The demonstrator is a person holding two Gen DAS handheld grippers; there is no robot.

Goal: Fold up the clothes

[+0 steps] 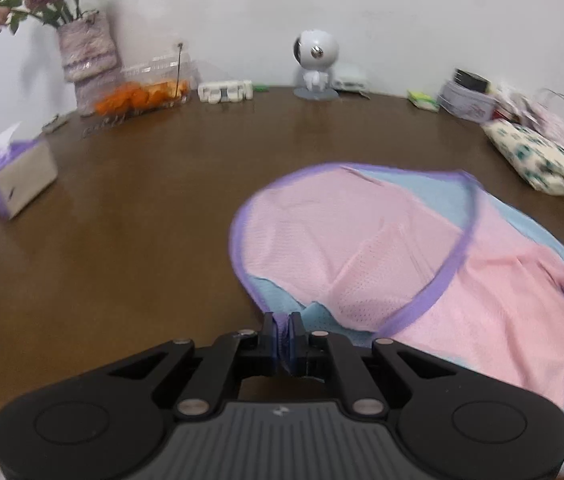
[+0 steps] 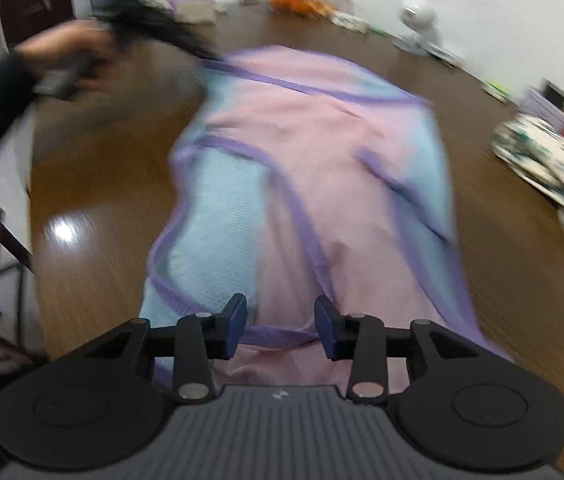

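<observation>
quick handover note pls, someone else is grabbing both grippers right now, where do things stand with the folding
Left gripper: shut on a purple-trimmed edge of the pink and blue garment.
Right gripper: jaws apart over the garment's purple hem, pads not pressing it.
The garment lies spread lengthwise on the brown table; a folded floral cloth sits off to the side.
Done: one side looks turned over onto the pink panel.
Left: probably regrip with the right gripper, finish the folds and flatten.

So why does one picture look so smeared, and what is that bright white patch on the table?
Right wrist view: motion blur smears the garment and the person's hand; the white patch is lamp glare on the glossy table. Left wrist view: sharper, only mild blur, but the fisheye lens bends the table edge into a curve.
</observation>
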